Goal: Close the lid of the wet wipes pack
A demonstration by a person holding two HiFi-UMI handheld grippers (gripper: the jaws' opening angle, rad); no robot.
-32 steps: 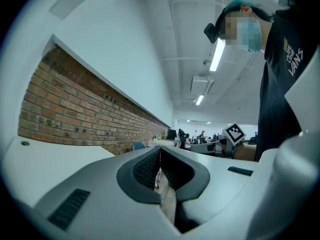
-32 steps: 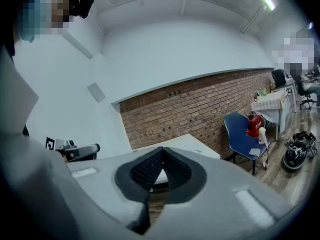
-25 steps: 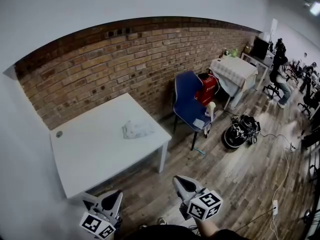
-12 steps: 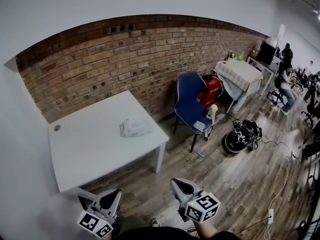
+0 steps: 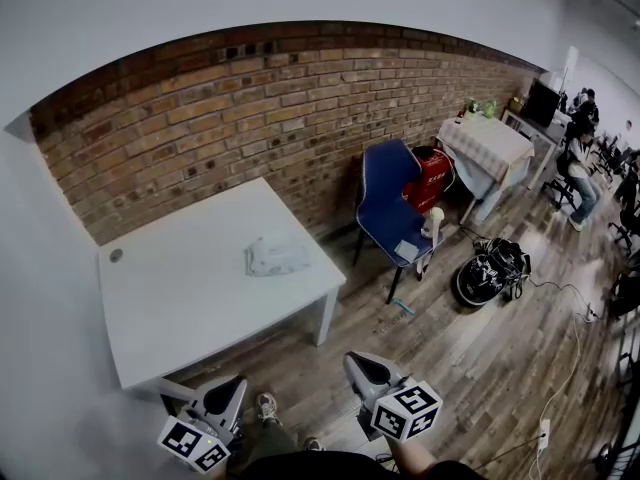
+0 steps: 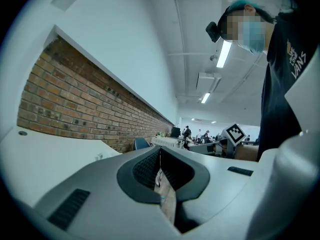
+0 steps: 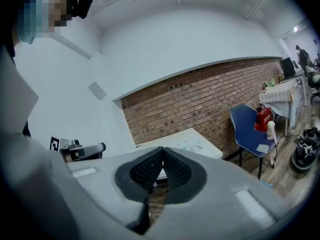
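Closing in on the surface [image 5: 190, 298] looks to us like the step in hand: the left claw [image 5: 235, 385], at the lower left of the head view, is well apart from the wet wipes pack [image 5: 277, 257], and so is the right claw [image 5: 358, 363] at lower centre. To do this well, we would carry both claws up over the near edge of the surface and keep them low and level. Before coming down, we would settle which one steadies the pack and which one presses the lid. Shut tips should serve for pressing, so we see no need to part the jaws first. Whether the lid stands open we cannot tell, as the pack is too small in every view. The left claw has its jaws together with nothing between them, as its own view shows. Up and a little right of it, the pack lies flat on the right-hand half of the white surface, towards the side that faces the blue chair [image 5: 390, 203]. Further right, the right claw is likewise closed and empty, held over the wooden floor [image 5: 470, 348]. In its own view the pack [image 7: 190, 145] shows just above the meeting tips, far off on the surface.
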